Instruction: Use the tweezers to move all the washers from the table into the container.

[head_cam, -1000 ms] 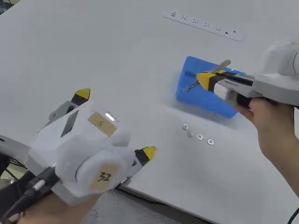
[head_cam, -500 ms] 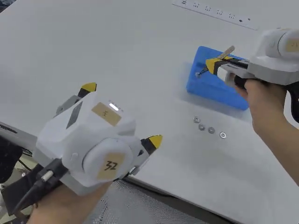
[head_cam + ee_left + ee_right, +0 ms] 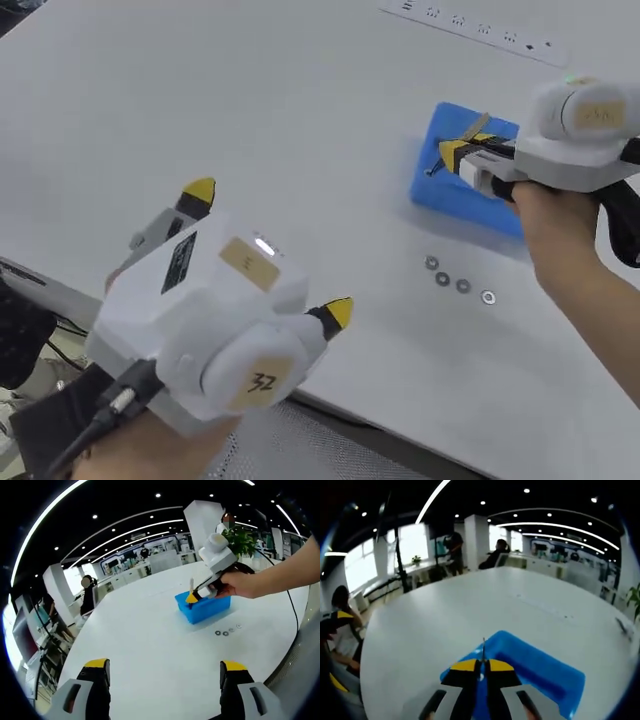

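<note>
Head view, looking down on the white desk (image 3: 250,100): I have the right hand-held gripper (image 3: 452,152) over the blue container (image 3: 450,192), its yellow-tipped jaws pressed together on the tweezers (image 3: 470,128), which run at a slant through the grip, with the pointed end low over the container's near-left corner. I cannot tell whether that point touches the container, or whether it carries anything; it is too fine to read. The gripper body and the hand (image 3: 545,215) behind it cover the container's right side, and its inside is hard to make out. Four washers (image 3: 463,286) lie in a short, slightly slanted row on the bare desk just in front of the container, apart from it and from each other. The left hand-held gripper (image 3: 269,251) sits near the desk's front edge, well apart from the washers, jaws spread wide with nothing between them; its white body hides the hand that holds it. A power strip (image 3: 470,20) lies at the far edge, cut off by the frame. From the left gripper view, the two parted jaws of the left hand-held gripper (image 3: 164,665) frame the container (image 3: 205,609), the washers (image 3: 225,633) beside it, and the right hand-held gripper (image 3: 192,598) with the tweezers (image 3: 191,584) standing up out of it. In the right gripper view, the right hand-held gripper (image 3: 481,666) shows closed jaws, a thin tweezer tip (image 3: 483,649) poking out above the container (image 3: 545,672); the picture is soft.
</note>
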A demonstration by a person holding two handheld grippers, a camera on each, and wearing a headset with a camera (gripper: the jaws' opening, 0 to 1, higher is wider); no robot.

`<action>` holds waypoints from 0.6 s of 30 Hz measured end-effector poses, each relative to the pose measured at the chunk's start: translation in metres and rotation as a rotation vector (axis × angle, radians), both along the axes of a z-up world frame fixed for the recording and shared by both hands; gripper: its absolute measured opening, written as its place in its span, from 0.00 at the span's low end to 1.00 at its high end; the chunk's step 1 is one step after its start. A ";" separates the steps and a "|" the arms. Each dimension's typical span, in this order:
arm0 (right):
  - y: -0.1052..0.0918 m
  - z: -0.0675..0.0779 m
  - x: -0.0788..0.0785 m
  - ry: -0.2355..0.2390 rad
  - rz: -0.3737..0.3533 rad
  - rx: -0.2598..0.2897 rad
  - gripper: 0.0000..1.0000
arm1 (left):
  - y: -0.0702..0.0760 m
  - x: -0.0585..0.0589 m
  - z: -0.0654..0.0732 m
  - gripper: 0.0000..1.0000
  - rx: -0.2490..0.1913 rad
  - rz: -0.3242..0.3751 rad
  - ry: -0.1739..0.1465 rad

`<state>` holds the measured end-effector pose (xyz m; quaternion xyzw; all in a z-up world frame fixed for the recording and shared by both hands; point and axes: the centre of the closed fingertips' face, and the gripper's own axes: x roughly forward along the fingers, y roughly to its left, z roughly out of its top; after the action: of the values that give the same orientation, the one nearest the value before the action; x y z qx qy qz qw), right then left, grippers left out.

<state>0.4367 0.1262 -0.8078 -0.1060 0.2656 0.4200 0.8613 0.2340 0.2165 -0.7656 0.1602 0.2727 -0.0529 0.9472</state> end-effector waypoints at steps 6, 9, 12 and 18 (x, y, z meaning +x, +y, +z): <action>-0.001 0.002 0.000 0.011 -0.002 0.017 0.04 | 0.000 0.000 0.000 0.93 0.000 -0.001 -0.001; -0.003 0.010 -0.002 0.010 -0.006 0.027 0.04 | 0.000 0.000 -0.001 0.93 0.006 -0.001 0.004; -0.007 0.022 -0.005 -0.008 -0.003 0.036 0.03 | 0.000 0.000 0.000 0.93 0.005 0.000 0.001; -0.019 0.048 -0.024 -0.031 0.008 0.058 0.03 | 0.000 0.000 0.000 0.94 0.006 -0.001 0.001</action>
<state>0.4128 0.1076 -0.7600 -0.0885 0.2393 0.4295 0.8663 0.2336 0.2169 -0.7657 0.1633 0.2733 -0.0526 0.9465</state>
